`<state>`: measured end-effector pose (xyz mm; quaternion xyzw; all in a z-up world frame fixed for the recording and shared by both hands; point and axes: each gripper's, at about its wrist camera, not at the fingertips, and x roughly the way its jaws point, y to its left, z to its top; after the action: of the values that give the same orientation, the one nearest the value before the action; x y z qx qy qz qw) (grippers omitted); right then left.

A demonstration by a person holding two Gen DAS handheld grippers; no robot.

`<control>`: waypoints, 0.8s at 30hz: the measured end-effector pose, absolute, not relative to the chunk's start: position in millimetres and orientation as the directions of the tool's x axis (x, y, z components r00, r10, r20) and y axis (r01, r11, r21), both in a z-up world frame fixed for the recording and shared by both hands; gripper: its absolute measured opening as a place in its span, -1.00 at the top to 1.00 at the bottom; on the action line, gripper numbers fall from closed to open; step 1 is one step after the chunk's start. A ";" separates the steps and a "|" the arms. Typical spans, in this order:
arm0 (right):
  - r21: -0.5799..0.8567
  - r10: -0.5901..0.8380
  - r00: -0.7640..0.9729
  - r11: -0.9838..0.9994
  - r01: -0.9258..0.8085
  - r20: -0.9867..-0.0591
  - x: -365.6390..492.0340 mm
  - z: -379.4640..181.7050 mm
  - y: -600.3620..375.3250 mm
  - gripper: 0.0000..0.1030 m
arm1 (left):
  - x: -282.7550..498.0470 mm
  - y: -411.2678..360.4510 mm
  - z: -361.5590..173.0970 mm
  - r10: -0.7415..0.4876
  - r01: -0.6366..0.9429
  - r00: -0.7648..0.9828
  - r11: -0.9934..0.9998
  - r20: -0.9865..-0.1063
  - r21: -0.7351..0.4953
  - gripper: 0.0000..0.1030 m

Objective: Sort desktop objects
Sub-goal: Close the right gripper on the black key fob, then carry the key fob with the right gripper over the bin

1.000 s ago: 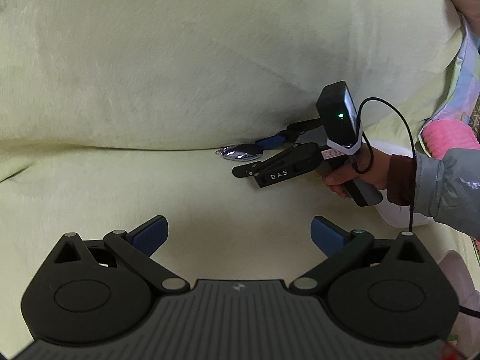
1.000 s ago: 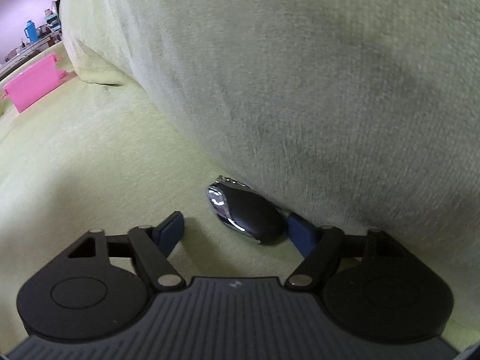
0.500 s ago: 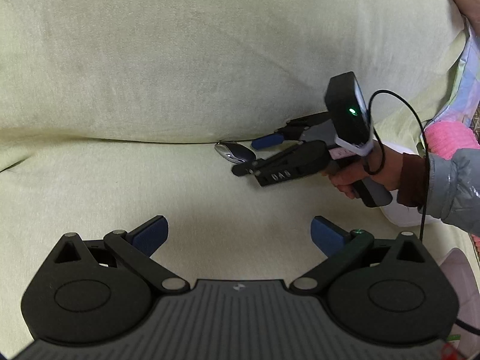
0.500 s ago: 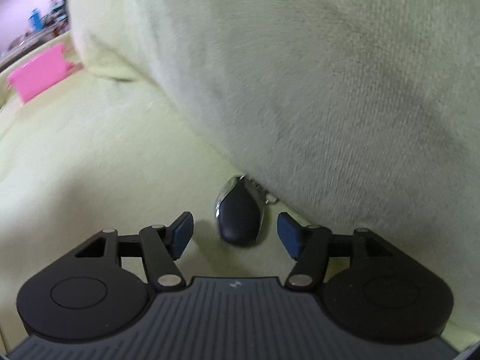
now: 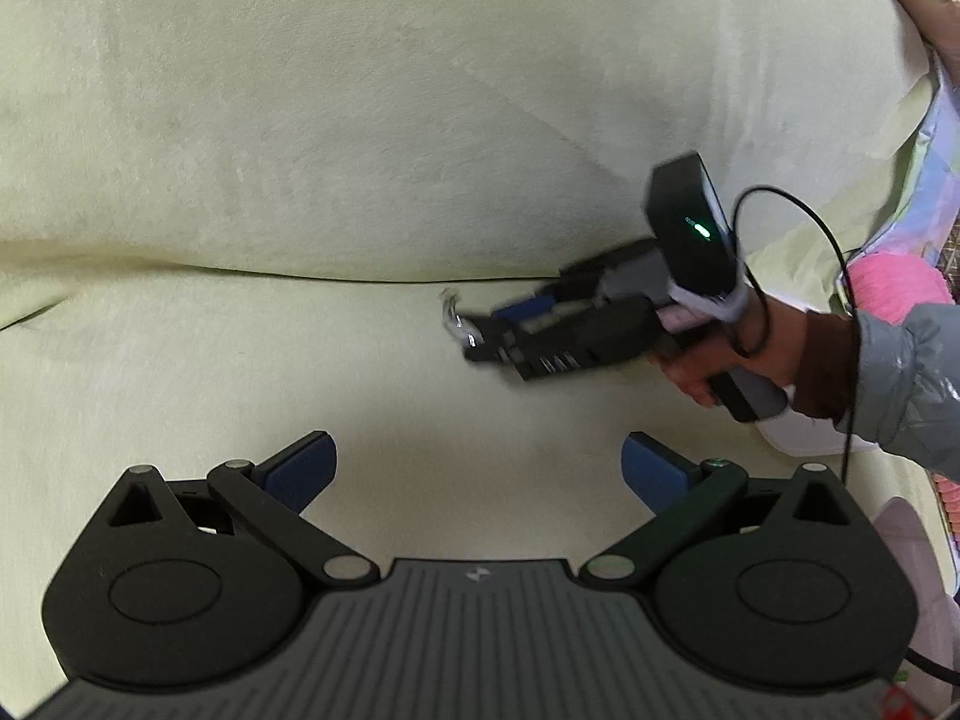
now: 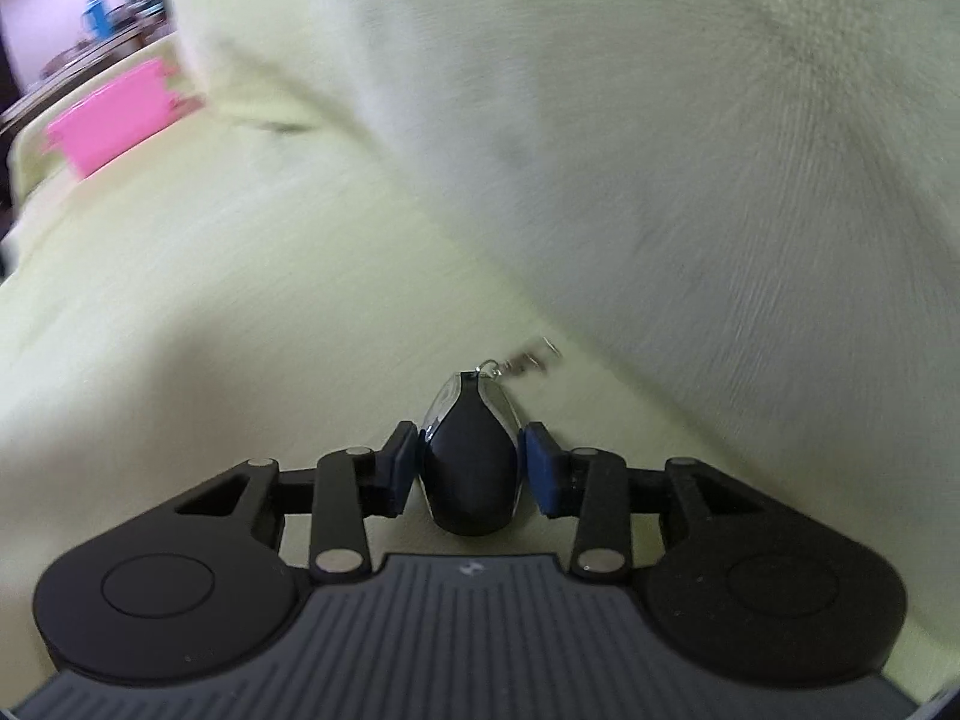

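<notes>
Right gripper (image 6: pixel 469 468) pinches a black, chrome-edged key fob (image 6: pixel 469 474) between its blue pads (image 6: pixel 401 462); the fob's key ring (image 6: pixel 528 360), ahead of the fingertips, is motion-blurred. Left gripper (image 5: pixel 477 471) hangs spread wide over the pale green sofa seat (image 5: pixel 180 372), with nothing between its fingers. Ahead and to its right, the blurred right gripper (image 5: pixel 480 336) largely hides the fob. A pink container (image 6: pixel 114 120) lies far ahead-left, indistinct.

A: Soft, even indoor light; no hard glare. The pale green sofa cover (image 5: pixel 360 180) looks flat, with faint shadows under the left gripper (image 5: pixel 477 468).

B: Blur?

A: The right gripper (image 5: pixel 480 336) smears in the left view. In the right view the pink bin (image 6: pixel 114 120) streaks. Fisheye bending and dark corners in both.
</notes>
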<state>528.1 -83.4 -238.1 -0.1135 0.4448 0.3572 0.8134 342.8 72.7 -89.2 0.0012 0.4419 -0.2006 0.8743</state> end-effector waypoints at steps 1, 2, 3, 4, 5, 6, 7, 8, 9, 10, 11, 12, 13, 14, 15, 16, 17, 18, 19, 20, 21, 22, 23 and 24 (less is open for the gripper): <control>0.138 0.482 0.332 0.708 -0.692 -0.811 519.2 -236.1 -86.9 0.33 | 340.3 72.4 -87.6 -0.357 0.355 0.528 0.917 -0.771 -0.181 -0.97; 0.143 0.484 0.317 0.700 -0.700 -0.815 510.6 -233.7 -91.2 0.33 | 338.0 72.1 -86.5 -0.361 0.358 0.528 0.916 -0.769 -0.184 -0.97; 0.150 0.486 0.306 0.695 -0.703 -0.818 502.1 -231.0 -97.0 0.33 | 335.7 71.7 -85.9 -0.364 0.359 0.527 0.914 -0.768 -0.187 -0.97; 0.157 0.487 0.293 0.691 -0.705 -0.823 493.5 -228.9 -102.4 0.33 | 333.3 71.3 -85.4 -0.368 0.360 0.526 0.913 -0.767 -0.191 -0.97; 0.161 0.486 0.284 0.688 -0.708 -0.826 486.6 -227.4 -105.8 0.33 | 330.6 71.1 -84.7 -0.372 0.361 0.523 0.912 -0.767 -0.197 -0.97; 0.160 0.484 0.282 0.687 -0.709 -0.828 480.3 -226.0 -108.2 0.33 | 327.9 71.2 -84.0 -0.377 0.361 0.520 0.910 -0.766 -0.203 -0.97; 0.157 0.481 0.281 0.685 -0.711 -0.830 474.8 -224.7 -109.9 0.30 | 326.2 70.5 -83.9 -0.383 0.362 0.517 0.908 -0.766 -0.209 -0.97; 0.154 0.480 0.278 0.681 -0.716 -0.832 470.9 -223.9 -108.3 0.18 | 324.5 69.7 -84.0 -0.386 0.363 0.514 0.907 -0.766 -0.214 -0.97; 0.150 0.477 0.277 0.679 -0.718 -0.834 467.7 -223.3 -107.4 0.06 | 322.8 68.6 -84.1 -0.388 0.363 0.512 0.906 -0.766 -0.217 -0.97; 0.145 0.473 0.282 0.682 -0.717 -0.835 466.2 -223.9 -105.9 0.04 | 321.5 67.6 -84.4 -0.389 0.363 0.509 0.906 -0.767 -0.219 -0.97; 0.141 0.469 0.285 0.685 -0.714 -0.836 465.8 -225.1 -102.1 0.01 | 320.5 66.8 -84.9 -0.390 0.362 0.507 0.906 -0.769 -0.221 -0.97; 0.138 0.465 0.289 0.690 -0.711 -0.836 466.4 -225.2 -101.1 -0.03 | 319.5 66.4 -85.2 -0.390 0.362 0.506 0.906 -0.769 -0.222 -0.97; 0.133 0.460 0.297 0.697 -0.705 -0.837 467.6 -224.9 -100.9 -0.03 | 318.6 66.2 -85.4 -0.391 0.361 0.504 0.906 -0.770 -0.223 -0.97; 0.123 0.451 0.306 0.704 -0.700 -0.838 469.0 -225.2 -99.2 -0.03 | 318.0 66.2 -85.7 -0.391 0.361 0.503 0.905 -0.770 -0.224 -0.97; 0.109 0.440 0.316 0.709 -0.697 -0.841 470.4 -226.3 -95.9 -0.03 | 318.0 66.4 -86.0 -0.391 0.359 0.503 0.906 -0.771 -0.225 -0.97; 0.098 0.431 0.321 0.710 -0.697 -0.843 470.5 -227.4 -93.7 -0.04 | 318.3 66.8 -86.3 -0.389 0.355 0.502 0.907 -0.772 -0.226 -0.97; 0.081 0.420 0.327 0.709 -0.700 -0.847 469.4 -228.2 -90.5 0.02 | 318.6 67.3 -86.6 -0.388 0.352 0.501 0.908 -0.773 -0.228 -0.97; 0.054 0.406 0.336 0.701 -0.711 -0.850 467.4 -227.8 -86.7 0.12 | 317.5 68.2 -86.2 -0.387 0.349 0.501 0.909 -0.774 -0.229 -0.97; 0.032 0.398 0.340 0.687 -0.726 -0.852 465.0 -227.0 -81.9 0.21 | 313.7 69.9 -84.4 -0.387 0.345 0.501 0.909 -0.774 -0.232 -0.97; 0.020 0.393 0.340 0.678 -0.735 -0.854 463.8 -226.0 -75.1 0.33 | 311.1 70.6 -82.6 -0.389 0.340 0.500 0.910 -0.774 -0.237 -0.97; 0.005 0.384 0.341 0.669 -0.743 -0.858 461.7 -224.3 -73.2 0.33 | 309.8 71.0 -81.0 -0.391 0.336 0.497 0.910 -0.774 -0.244 -0.97; -0.012 0.375 0.343 0.660 -0.751 -0.861 459.5 -222.5 -71.2 0.33 | 308.2 71.1 -79.4 -0.394 0.332 0.495 0.909 -0.774 -0.251 -0.97; -0.031 0.367 0.349 0.650 -0.759 -0.862 457.3 -220.6 -69.1 0.33 | 306.8 70.6 -78.8 -0.398 0.329 0.493 0.909 -0.774 -0.257 -0.97; -0.050 0.358 0.355 0.639 -0.768 -0.863 455.1 -218.7 -67.0 0.33 | 305.2 70.1 -78.0 -0.400 0.328 0.491 0.908 -0.774 -0.261 -0.97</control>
<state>455.1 -67.0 -218.7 -0.2313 0.4422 0.3563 0.7899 305.2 70.1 -78.0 -0.0395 0.4580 -0.2110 0.8626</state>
